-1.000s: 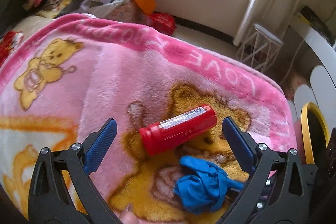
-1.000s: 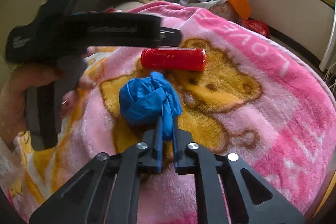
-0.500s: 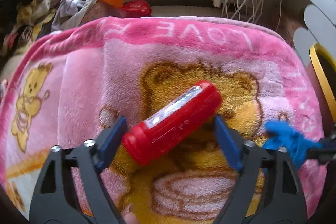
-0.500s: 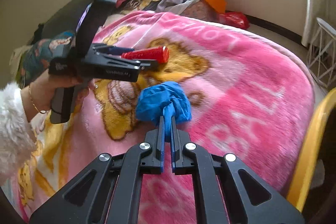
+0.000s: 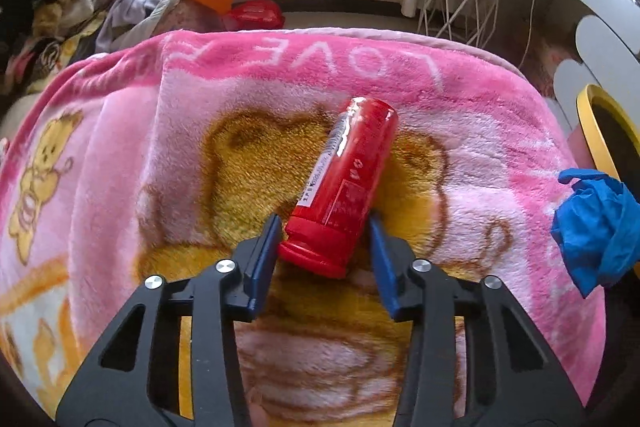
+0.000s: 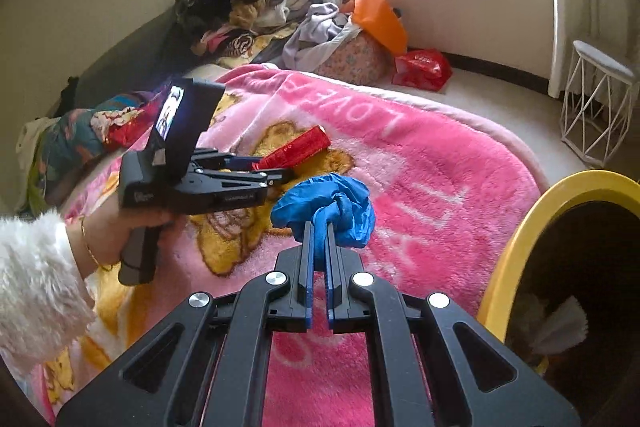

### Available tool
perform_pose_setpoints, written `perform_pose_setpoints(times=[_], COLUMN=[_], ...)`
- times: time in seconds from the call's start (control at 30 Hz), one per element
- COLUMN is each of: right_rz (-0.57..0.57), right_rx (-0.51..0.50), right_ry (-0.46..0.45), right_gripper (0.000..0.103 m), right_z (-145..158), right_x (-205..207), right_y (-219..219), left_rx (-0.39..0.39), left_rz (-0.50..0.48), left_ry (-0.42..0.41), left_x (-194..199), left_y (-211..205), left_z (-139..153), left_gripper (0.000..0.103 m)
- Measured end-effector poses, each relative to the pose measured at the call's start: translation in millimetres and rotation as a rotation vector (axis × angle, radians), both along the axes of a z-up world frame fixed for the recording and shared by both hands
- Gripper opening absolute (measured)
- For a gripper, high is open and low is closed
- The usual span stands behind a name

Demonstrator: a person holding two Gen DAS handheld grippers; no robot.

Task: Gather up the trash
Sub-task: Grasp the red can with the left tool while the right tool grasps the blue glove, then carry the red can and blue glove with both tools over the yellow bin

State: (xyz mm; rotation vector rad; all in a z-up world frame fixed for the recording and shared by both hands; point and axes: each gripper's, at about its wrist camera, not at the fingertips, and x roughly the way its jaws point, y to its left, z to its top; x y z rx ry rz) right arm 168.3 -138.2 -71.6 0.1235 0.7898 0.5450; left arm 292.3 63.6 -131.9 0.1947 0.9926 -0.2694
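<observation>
On the bed, a pink blanket (image 5: 280, 75) printed with teddy bears and the word LOVE carries a red cylindrical can (image 5: 344, 183) lying on its side over the large bear's face. The left gripper (image 5: 322, 231) points steeply down at it, and its jaws are closing: the can's capped near end sits between the two blue fingers (image 5: 266, 247), the left one just touching the cap while a thin gap shows beside the right one, so the can is bracketed rather than firmly clamped. From the right wrist view, the same left gripper (image 6: 276, 169) is seen from the side in a hand (image 6: 120, 227) with a fluffy white sleeve (image 6: 36, 291) and a thin bracelet, the can (image 6: 298, 147) sticking out beyond its tips. The right gripper (image 6: 318, 231) has its fingers drawn narrow, pinching a crumpled blue glove (image 6: 328, 207) that is lifted above the blanket near its right edge. Just to the right of it stands a bin with a yellow rim (image 6: 532, 219), its dark inside holding some pale scraps. Farther back there are piled clothes (image 6: 240, 15), an orange bag (image 6: 380, 15), a red bag (image 6: 422, 67) on the floor and a white wire stool (image 6: 596, 103).
</observation>
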Motion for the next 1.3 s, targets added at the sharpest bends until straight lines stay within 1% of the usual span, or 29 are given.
perform_pose_setpoints(times=[0.07, 0.33, 0.7, 0.83, 1.3], right_rz=[-0.002, -0.014, -0.038, -0.045, -0.093], right_rx=[0.002, -0.005, 0.005, 0.012, 0.037], right_ry=[0.0, -0.015, -0.047, -0.062, -0.097], right_gripper=[0.005, 0.004, 0.004, 0.004, 0.004], right_z=[0, 6, 17, 21, 36], right_x=[-1, -10, -21, -25, -42], right_y=[-1, -8, -25, -31, -59], left_rx=[-0.029, -0.065, -0.155, -0.187, -0.223], left_rz=[0.019, 0.081, 0.165, 0.166, 0.123], left_ry=[-0.004, -0.022, -0.055, -0.076, -0.161], left_x=[-4, -22, -55, -68, -101], left_y=[-1, -10, -16, -24, -59], left_z=[0, 3, 15, 23, 56], left_gripper=[0.033, 0.03, 0.028, 0.028, 0.026])
